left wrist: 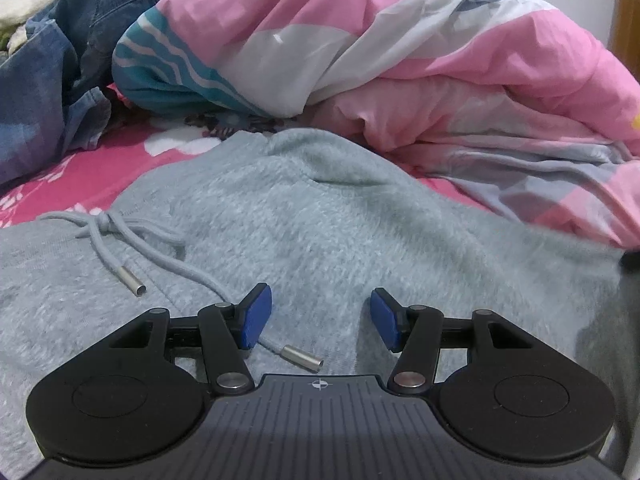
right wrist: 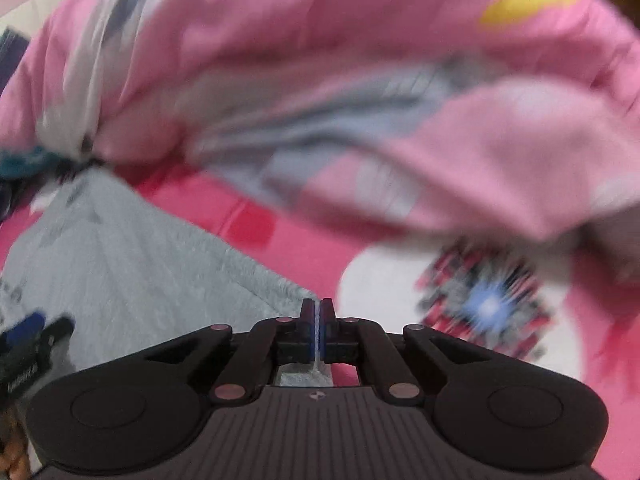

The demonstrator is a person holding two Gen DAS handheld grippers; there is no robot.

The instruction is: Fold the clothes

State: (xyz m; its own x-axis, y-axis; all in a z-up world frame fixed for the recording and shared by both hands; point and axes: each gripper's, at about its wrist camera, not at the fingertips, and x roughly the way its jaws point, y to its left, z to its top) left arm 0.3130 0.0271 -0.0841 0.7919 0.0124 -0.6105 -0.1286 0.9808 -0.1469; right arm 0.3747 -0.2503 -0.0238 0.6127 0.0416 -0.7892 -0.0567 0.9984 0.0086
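One garment, the grey sweatpants, lies spread but unfolded. Right gripper is clamped on its edge; left gripper hovers above it, jaws apart.

Left tool gapes open; right tool is clamped together.

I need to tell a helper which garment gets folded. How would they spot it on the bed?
Below the heaped pink duvet lies the grey garment, spread on the pink sheet. Unlike the jeans beside it, it is fleecy and has a knotted drawstring with metal tips.
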